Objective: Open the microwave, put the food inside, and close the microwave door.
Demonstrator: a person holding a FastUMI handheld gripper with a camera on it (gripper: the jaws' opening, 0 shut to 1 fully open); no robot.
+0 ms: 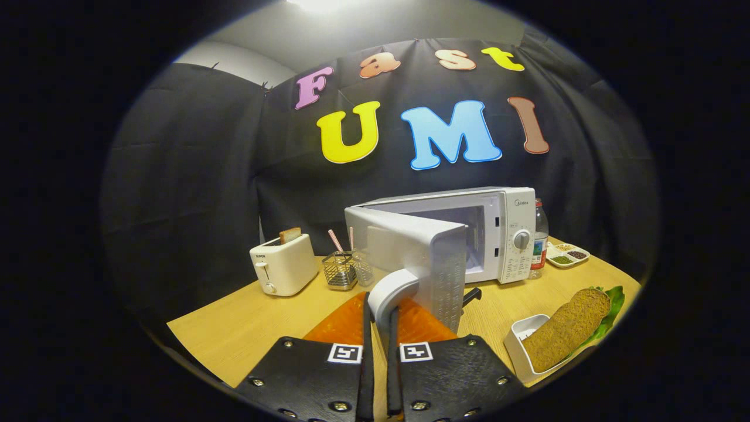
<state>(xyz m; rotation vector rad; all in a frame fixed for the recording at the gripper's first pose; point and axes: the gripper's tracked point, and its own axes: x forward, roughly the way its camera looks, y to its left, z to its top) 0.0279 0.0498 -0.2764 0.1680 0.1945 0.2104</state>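
A white microwave (504, 234) stands at the back of the wooden table (246, 328). Its door (422, 258) is swung open toward me, showing the cavity behind it. My gripper (381, 328) is shut on the door's curved white handle (389, 296), with both fingers pressing its sides. The food, a long brown breaded piece on green lettuce (565, 328), lies in a white dish (521, 346) right of the fingers, near the table's front edge.
A white toaster (284, 264) with a slice of bread in it stands left of the microwave. A wire holder with straws (340, 266) sits beside it. An orange mat (345, 322) lies under the fingers. A bottle (540, 237) and a condiment tray (565, 255) are right of the microwave.
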